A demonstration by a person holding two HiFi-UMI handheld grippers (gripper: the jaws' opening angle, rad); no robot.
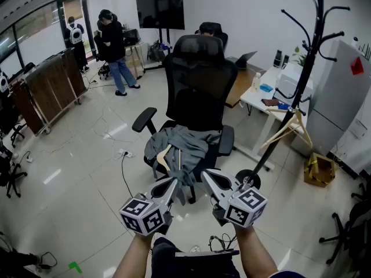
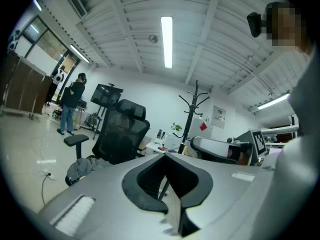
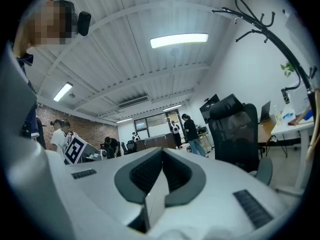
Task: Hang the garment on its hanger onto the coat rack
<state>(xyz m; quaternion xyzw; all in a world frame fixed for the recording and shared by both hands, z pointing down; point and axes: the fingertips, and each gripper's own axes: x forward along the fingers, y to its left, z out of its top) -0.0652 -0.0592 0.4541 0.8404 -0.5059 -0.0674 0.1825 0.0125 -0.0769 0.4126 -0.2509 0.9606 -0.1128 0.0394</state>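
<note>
The left gripper (image 1: 174, 183) and right gripper (image 1: 206, 174) have fingers pressed together, holding nothing, probably because the gray shirt (image 1: 188, 143) and hanger (image 1: 164, 155) lie on the chair (image 1: 197, 80) just ahead

Office: glossy pale floor (image 1: 75, 172); white wall (image 1: 243, 4); black office chair (image 1: 197, 80); screen (image 1: 160, 9) on stand; white desk (image 1: 253, 99); ceiling strip light (image 2: 166, 41).
</note>
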